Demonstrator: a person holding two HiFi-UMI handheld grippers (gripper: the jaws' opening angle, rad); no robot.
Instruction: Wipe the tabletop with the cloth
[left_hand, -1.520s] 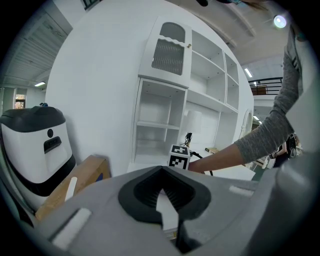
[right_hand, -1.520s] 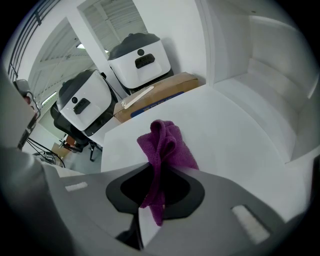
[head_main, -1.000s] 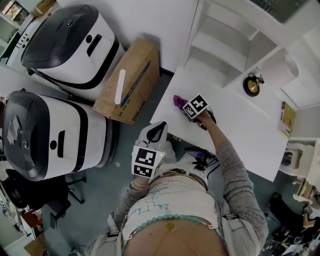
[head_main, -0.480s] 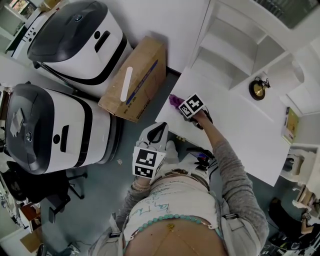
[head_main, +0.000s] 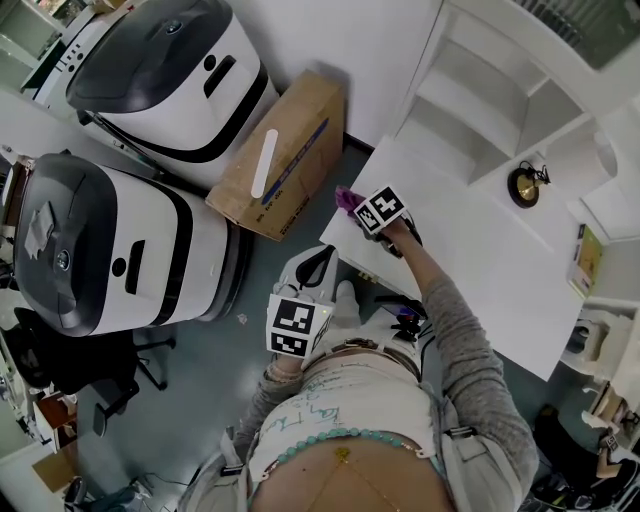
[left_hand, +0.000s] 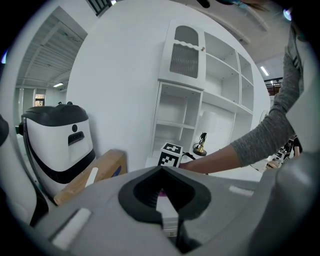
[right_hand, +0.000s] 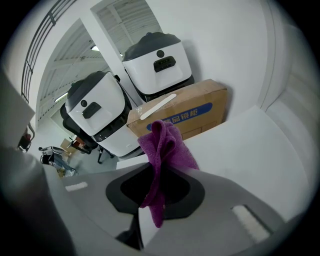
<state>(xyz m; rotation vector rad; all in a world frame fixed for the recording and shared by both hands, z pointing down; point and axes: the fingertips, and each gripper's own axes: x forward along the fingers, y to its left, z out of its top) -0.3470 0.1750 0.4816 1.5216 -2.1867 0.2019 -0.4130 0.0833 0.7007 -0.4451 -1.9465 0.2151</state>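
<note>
The purple cloth (head_main: 346, 199) is pinched in my right gripper (head_main: 362, 206), which is shut on it near the left edge of the white tabletop (head_main: 480, 240). In the right gripper view the cloth (right_hand: 165, 142) bunches up out of the jaws, over the tabletop (right_hand: 250, 150). My left gripper (head_main: 315, 262) hangs off the table by the person's body. Its jaws are shut, with nothing between them. In the left gripper view these jaws (left_hand: 162, 175) point toward the right gripper's marker cube (left_hand: 170, 154).
A cardboard box (head_main: 285, 160) lies on the floor just left of the table. Two large white-and-black machines (head_main: 160, 60) (head_main: 100, 250) stand beyond it. A white shelf unit (head_main: 490, 100) backs the table. A small brass object (head_main: 525, 185) and a book (head_main: 585, 258) lie on the table's far side.
My right gripper has slid the cloth a little toward the table's left edge. The left gripper has stayed where it was.
</note>
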